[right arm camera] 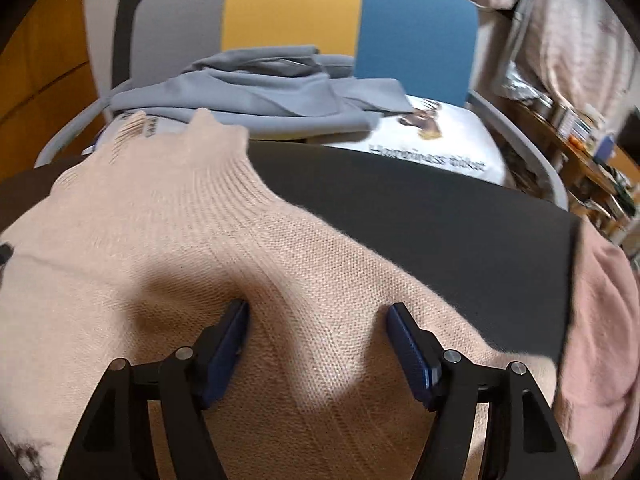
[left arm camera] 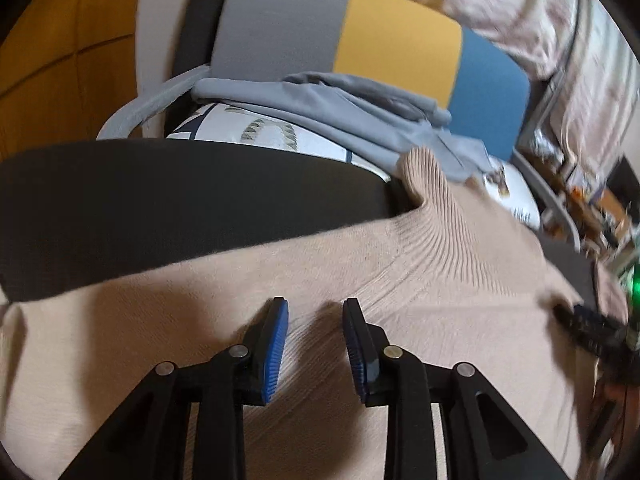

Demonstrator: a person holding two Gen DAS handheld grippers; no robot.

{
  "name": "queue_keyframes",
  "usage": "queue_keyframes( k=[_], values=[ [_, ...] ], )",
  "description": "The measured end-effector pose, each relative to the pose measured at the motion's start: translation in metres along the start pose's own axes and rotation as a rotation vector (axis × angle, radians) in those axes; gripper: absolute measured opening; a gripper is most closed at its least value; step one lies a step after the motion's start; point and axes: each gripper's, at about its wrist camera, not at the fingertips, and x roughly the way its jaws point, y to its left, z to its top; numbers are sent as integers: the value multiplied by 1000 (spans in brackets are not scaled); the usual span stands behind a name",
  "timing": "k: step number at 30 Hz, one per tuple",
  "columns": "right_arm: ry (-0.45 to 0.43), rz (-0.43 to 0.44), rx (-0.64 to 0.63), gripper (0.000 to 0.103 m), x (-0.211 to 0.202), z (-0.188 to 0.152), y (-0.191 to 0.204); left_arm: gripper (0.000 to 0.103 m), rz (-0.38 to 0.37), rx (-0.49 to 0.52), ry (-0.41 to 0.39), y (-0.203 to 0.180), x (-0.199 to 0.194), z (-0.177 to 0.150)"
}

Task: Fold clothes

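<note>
— What was seen around the work surface?

— A dark desk was seen in front of a chair whose backrest was banded grey, yellow and blue. On the seat a white printed cushion was laid, and a grey garment was heaped on top of it. A pale patterned curtain was hung at the right, and cluttered shelves were glimpsed beyond, too blurred to be read.

— And where was the clothing to be folded?

— A beige knit sweater was spread across the near part of the desk, its ribbed neck pointed toward the chair and reaching the far edge. A pink fabric was draped off the right end of the desk.

— How were the tools held?

— The left hand-held gripper was lowered over the sweater with its blue pads parted and nothing caught between them. The right hand-held gripper was set more widely apart — knit was humped up between its fingers, yet no pinch was made.
</note>
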Motion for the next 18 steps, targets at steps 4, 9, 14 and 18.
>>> queue_keyframes(
  k=[4,9,14,18],
  values=[
    [9,10,40,74,4,4,-12,28,42,-24,-7,4,-20,-25],
    [13,153,151,61,-22,3,-31,28,94,-54,-16,9,-45,-57],
    [-10,261,181,61,-81,-42,-22,29,141,-81,-25,14,-68,-86],
    [34,183,54,61,-84,-81,7,29,133,-86,-33,20,-67,-86]
  ],
)
